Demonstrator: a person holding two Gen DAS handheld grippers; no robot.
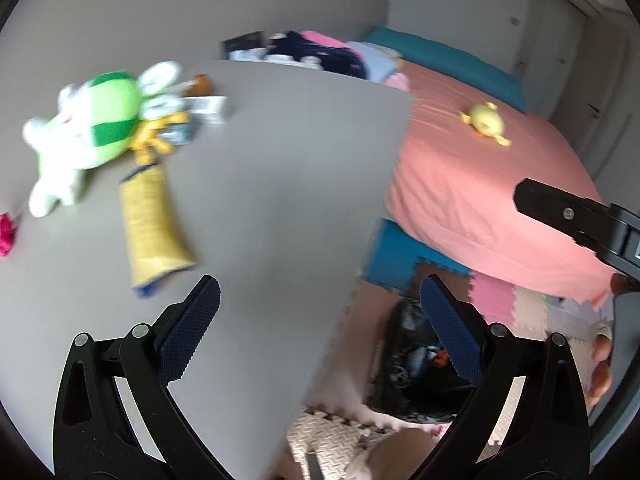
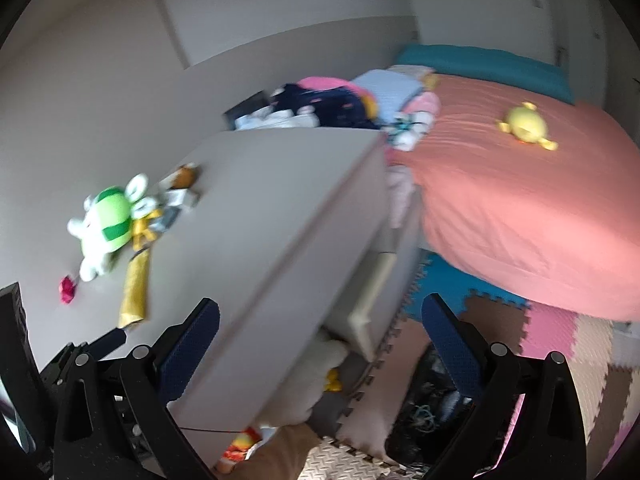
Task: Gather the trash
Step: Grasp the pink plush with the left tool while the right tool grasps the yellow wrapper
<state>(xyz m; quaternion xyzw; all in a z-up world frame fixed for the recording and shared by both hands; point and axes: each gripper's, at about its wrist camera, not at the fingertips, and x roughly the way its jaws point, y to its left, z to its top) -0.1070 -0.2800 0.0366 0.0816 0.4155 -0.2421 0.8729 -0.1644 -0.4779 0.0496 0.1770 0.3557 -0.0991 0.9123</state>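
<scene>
A yellow snack wrapper (image 1: pixel 154 232) lies on the grey desk top (image 1: pixel 280 180), also in the right wrist view (image 2: pixel 134 292). More small wrappers (image 1: pixel 200 114) sit by a green and white plush toy (image 1: pixel 92 128). A small pink scrap (image 2: pixel 67 289) lies at the desk's left. A black trash bag (image 1: pixel 416 364) stands open on the floor below the desk edge, also in the right wrist view (image 2: pixel 432 412). My left gripper (image 1: pixel 320 332) is open and empty above the desk's near edge. My right gripper (image 2: pixel 320 344) is open and empty too; it shows in the left wrist view (image 1: pixel 576 220).
A bed with a pink sheet (image 2: pixel 540 200) and a yellow plush (image 2: pixel 526 126) fills the right. Clothes are piled (image 2: pixel 340 104) behind the desk. Coloured foam mats (image 2: pixel 560 340) cover the floor. A drawer unit (image 2: pixel 372 304) stands under the desk.
</scene>
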